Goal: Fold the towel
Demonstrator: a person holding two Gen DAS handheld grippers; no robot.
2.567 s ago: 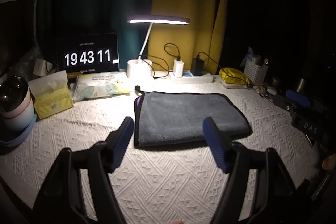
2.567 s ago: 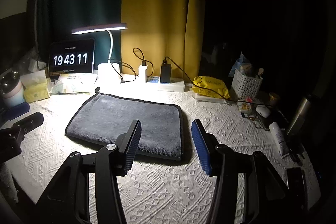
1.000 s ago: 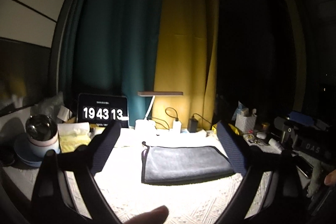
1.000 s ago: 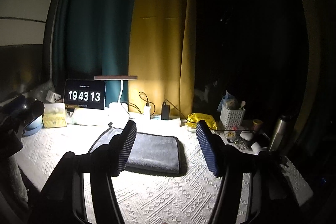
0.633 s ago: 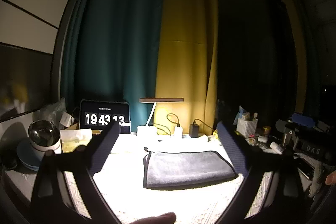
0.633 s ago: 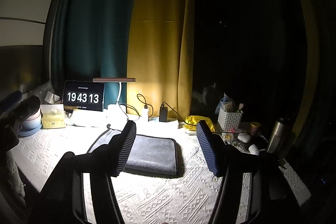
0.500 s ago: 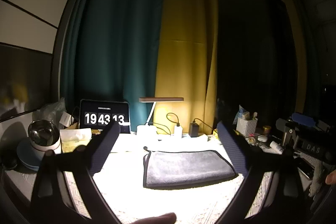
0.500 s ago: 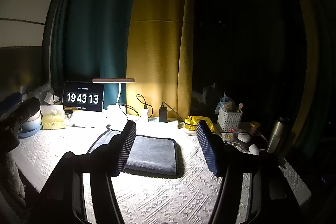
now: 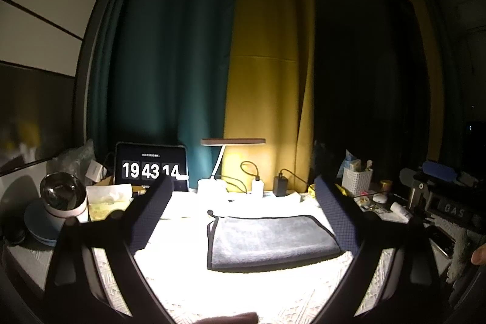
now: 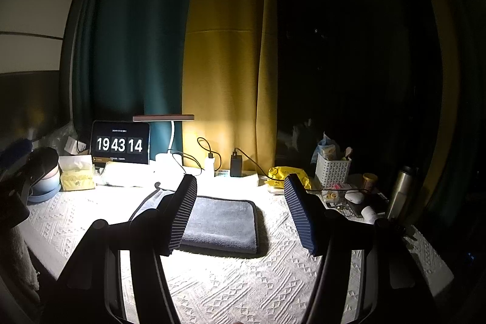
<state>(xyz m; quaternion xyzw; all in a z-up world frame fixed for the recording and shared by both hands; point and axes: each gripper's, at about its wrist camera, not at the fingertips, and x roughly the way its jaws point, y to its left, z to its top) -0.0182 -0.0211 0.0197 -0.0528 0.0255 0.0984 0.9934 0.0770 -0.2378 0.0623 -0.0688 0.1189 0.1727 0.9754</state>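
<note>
Towel [image 9: 270, 239] lies folded ahead of both wide, empty grippers [image 9: 243, 220] [image 10: 240, 214]; looks finished, so just withdraw.

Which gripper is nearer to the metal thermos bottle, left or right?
Right. The right gripper is raised above the towel, with the thermos bottle on its right; the left gripper is farther left.

Home desk at night, drawn curtains [image 10: 170, 50], desk lamp [image 10: 163, 118], clock tablet [image 10: 120, 145], tissues [image 10: 76, 172], chargers [image 10: 235, 161]
</note>
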